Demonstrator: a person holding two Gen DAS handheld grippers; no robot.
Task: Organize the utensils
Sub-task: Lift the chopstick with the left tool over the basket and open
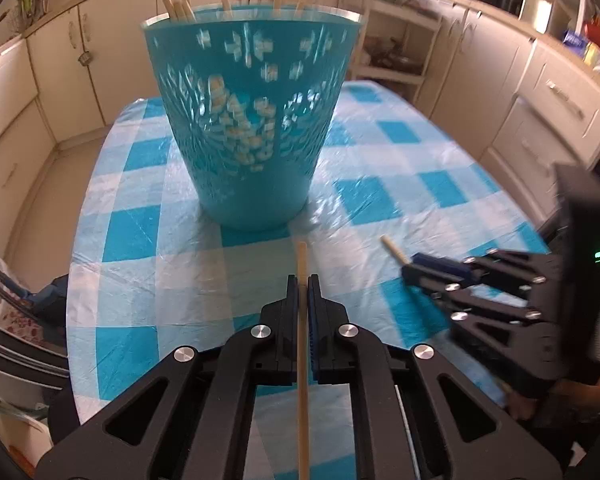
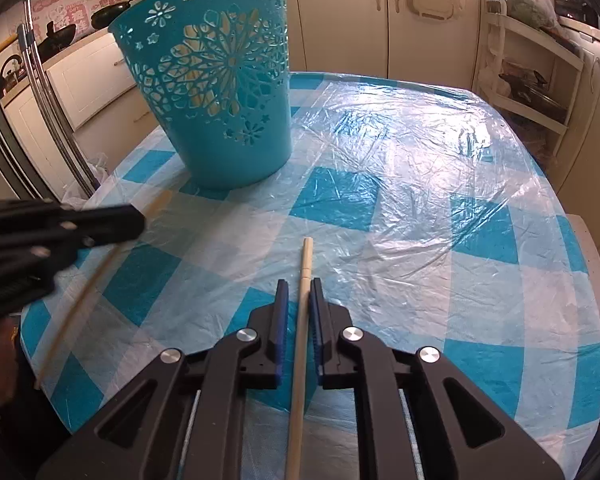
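Chopsticks are what this turns on: each tool is clenched on one, and both have to end up in the teal basket [image 1: 256, 120] standing on the bench [image 2: 440, 240] ahead. The left tool [image 1: 302, 292] grips a pale chopstick [image 1: 302, 360] whose long axis runs straight forward between the jaws, its tip poking out just beyond them and aimed at the foot of the basket, not at its mouth. The right tool [image 2: 299, 296] holds a second chopstick [image 2: 300, 340] the same way, lengthwise along the fingers, with a longer stub showing past the tips. From where I stand the left tool looks the nearer of the two, almost square-on to the basket wall; the right one sits off to the side, with the basket ahead and to its left. The rim [image 1: 252, 16] is high above both tips, so I judge that either stick must be lifted and tipped end-down before it can drop in. More wooden sticks [image 1: 178, 8] already stand inside, leaning against the rim, and they could foul a new one on the way in. The two tools are near each other, so going one at a time seems wise. The checked blue and white cloth under crinkled clear plastic covers the bench, and I see nothing else lying on it; cream cabinets [image 2: 340, 12] ring the room.
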